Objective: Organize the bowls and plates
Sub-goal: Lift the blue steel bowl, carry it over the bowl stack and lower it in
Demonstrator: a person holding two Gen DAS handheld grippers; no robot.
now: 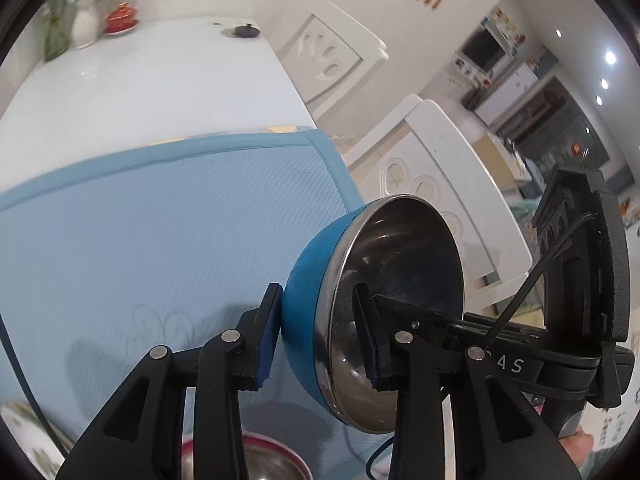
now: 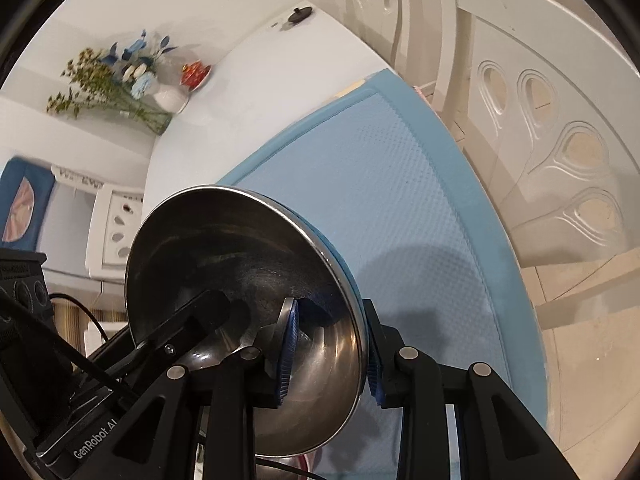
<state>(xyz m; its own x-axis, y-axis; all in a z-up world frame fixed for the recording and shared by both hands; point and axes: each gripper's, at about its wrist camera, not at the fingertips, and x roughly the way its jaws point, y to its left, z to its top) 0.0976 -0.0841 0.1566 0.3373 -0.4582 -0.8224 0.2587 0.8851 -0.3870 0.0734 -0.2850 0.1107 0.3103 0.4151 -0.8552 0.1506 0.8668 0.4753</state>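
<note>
Both tongs (image 1: 320, 340) (image 2: 330, 354) on bowl (image 1: 384, 280) rim

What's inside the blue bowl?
Inside the blue bowl there is no food, only shiny metal and one finger of each gripper: the left gripper and the right gripper both pinch its rim. The fingers hide a bit of the bottom.

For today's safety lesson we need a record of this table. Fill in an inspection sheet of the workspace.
Surface: white table under a blue mat.
Job's things: blue bowl held up, tilted; red bowl below it.
Clutter: vase, red cup.
Grippers: left gripper and right gripper, jaws clamped on the blue bowl's wall.
Cables: black cable on the right gripper.
Surroundings: white chairs.
</note>
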